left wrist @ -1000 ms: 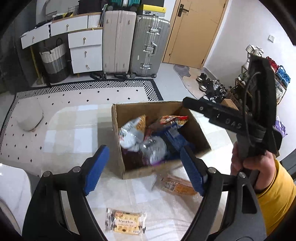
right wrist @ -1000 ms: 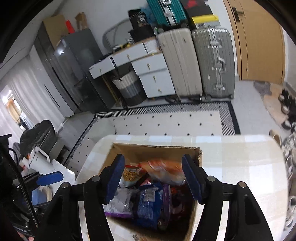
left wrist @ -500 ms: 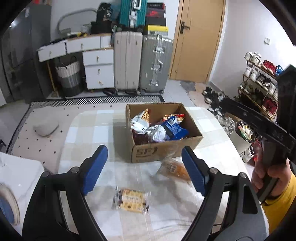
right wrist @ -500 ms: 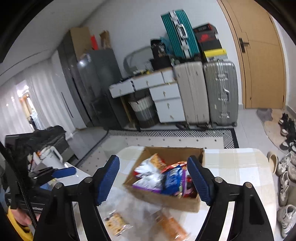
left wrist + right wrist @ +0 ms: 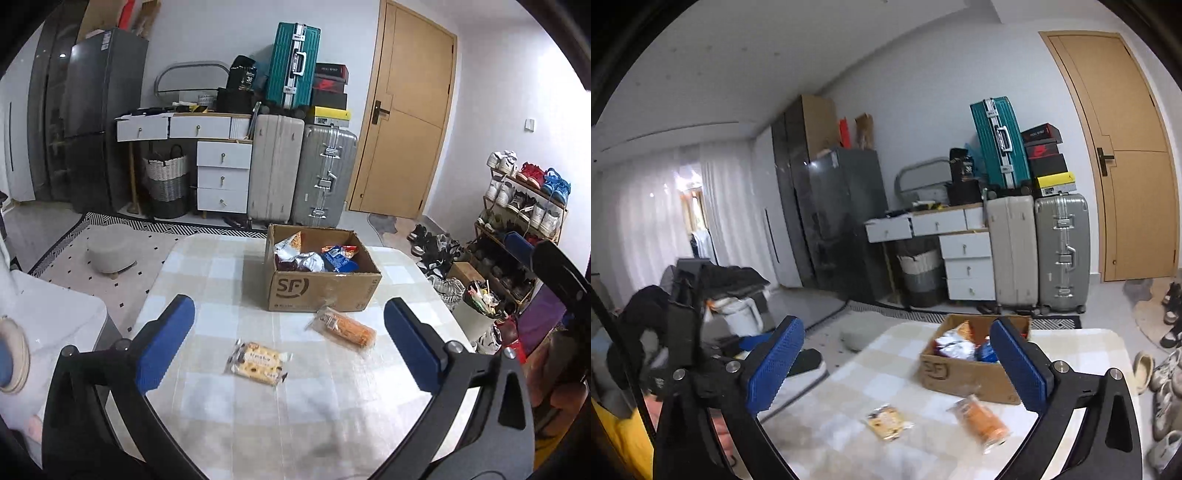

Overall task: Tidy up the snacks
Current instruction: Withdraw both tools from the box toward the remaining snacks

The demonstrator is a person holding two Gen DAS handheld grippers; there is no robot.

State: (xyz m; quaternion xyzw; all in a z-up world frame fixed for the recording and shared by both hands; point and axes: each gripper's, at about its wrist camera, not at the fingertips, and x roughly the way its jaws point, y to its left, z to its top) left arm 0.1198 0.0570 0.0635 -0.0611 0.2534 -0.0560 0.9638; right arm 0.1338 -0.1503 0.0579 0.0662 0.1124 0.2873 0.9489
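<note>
An open cardboard box (image 5: 295, 291) stands at the far side of the checked table (image 5: 221, 280), holding several snack bags (image 5: 314, 258). In front of it lie an orange packet (image 5: 345, 326) and a yellow biscuit packet (image 5: 258, 362). My left gripper (image 5: 287, 302) hangs above the near table, its jaws opening with nothing between them. My right gripper (image 5: 897, 324) is also back from the box (image 5: 964, 373), jaws opening and empty. The orange packet (image 5: 984, 424) and the biscuit packet (image 5: 888, 421) lie below it. One right finger (image 5: 517, 243) shows at the left wrist view's right edge.
Suitcases (image 5: 328, 173), white drawers (image 5: 221, 177) and a woven basket (image 5: 166, 184) line the far wall. A grey stool (image 5: 110, 251) stands on the rug left of the table. A full bin (image 5: 480, 306) and a shoe rack (image 5: 524, 206) stand to the right.
Both grippers pulled back and up from the box, which now looks smaller and farther off. Both sets of jaws stand wider. The two loose packets now show in both views.
</note>
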